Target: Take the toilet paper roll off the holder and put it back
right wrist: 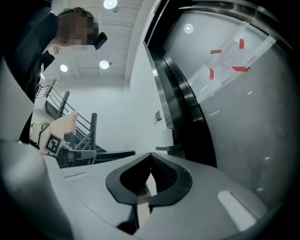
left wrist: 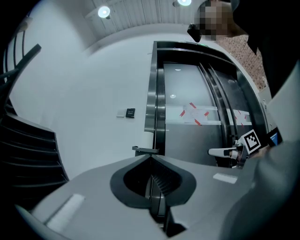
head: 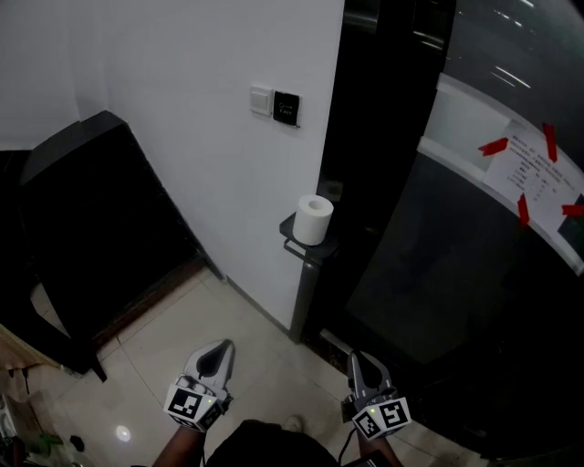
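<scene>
A white wall fills the upper left of the head view, and a small switch panel sits on it, above the holder. To the left a black stair leans against this wall. To the right stands a dark curved glass panel, with a white band across it; a paper sheet is fixed there with strips of red tape.

Both grippers are low in the head view, well apart from the holder and side by side. The left gripper points toward the wall and the right gripper toward the edge of the glass. Between them and the holder lies floor. In the left gripper view the fingers are pressed together at the tips with nothing between them. In the right gripper view the fingers also meet at the tips and hold nothing. Each gripper view shows the other gripper at its side.

The holder is a small dark tray on a thin post, at the corner where the wall meets the black frame of the glass. The roll stands upright on this tray, white and full.

The floor has light beige tiles with a shine. Round lamps glow in the white ceiling
</scene>
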The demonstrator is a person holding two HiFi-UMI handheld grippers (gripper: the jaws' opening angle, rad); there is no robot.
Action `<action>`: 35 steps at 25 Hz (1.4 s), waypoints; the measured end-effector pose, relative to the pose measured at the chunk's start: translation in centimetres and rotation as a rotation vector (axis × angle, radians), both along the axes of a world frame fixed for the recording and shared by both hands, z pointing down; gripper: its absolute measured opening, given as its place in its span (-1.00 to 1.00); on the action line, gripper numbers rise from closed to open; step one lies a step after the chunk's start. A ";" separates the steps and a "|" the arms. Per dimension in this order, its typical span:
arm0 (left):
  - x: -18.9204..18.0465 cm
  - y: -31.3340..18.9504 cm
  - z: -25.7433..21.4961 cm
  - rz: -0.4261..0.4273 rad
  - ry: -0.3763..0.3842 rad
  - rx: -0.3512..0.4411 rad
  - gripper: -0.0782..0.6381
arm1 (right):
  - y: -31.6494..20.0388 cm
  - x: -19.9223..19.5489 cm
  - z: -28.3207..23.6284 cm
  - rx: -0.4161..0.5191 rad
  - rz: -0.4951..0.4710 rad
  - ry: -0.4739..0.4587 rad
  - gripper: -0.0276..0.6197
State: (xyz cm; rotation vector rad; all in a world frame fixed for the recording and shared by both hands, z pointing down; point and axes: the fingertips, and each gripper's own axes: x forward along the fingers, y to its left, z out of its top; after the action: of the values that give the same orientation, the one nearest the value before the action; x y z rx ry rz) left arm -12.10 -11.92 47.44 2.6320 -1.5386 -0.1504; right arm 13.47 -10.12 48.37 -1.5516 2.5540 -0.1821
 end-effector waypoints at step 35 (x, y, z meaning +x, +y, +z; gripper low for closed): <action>8.9 -15.4 -2.3 0.072 0.015 0.055 -0.78 | -11.2 5.6 -0.5 0.010 0.003 0.009 -0.87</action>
State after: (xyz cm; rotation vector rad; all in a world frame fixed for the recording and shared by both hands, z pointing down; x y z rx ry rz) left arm -3.18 -27.27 45.17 2.7176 -1.4532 -0.2101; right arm 19.07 -21.34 47.85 -1.5559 2.5554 -0.1621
